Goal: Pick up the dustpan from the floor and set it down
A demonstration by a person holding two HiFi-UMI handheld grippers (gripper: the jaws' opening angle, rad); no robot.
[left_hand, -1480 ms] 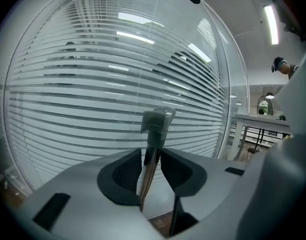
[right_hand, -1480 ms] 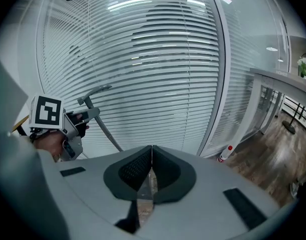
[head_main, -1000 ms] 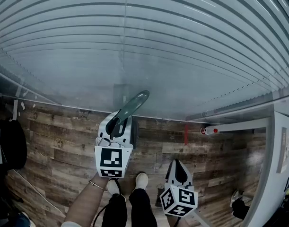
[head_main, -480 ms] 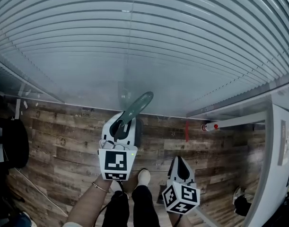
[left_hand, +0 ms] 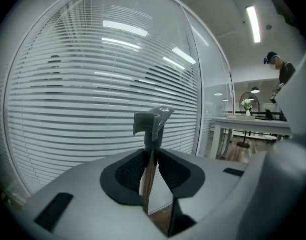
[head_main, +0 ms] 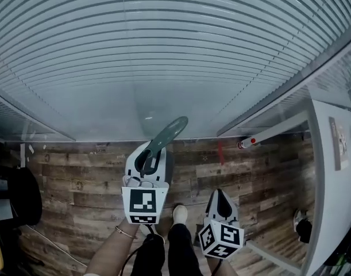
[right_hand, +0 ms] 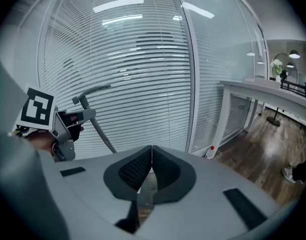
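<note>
My left gripper is shut on the thin handle of the dustpan, whose grey-green grip end sticks up and to the right toward the blinds. In the left gripper view the handle stands upright between the pads, with its grey clip top above them. A dark part beside the gripper may be the pan; most of it is hidden. My right gripper hangs lower right, shut and empty; its pads meet at the tips. The right gripper view shows the left gripper holding the handle.
A glass wall with white blinds fills the far side above the wooden floor. A white tube with a red tip lies at the wall's foot. A white table stands at the right, a dark chair at the left. The person's shoe is below.
Both grippers have risen from the floor, the left one carrying the dustpan handle. More of the blinds and the white table at the right have come into the head view.
</note>
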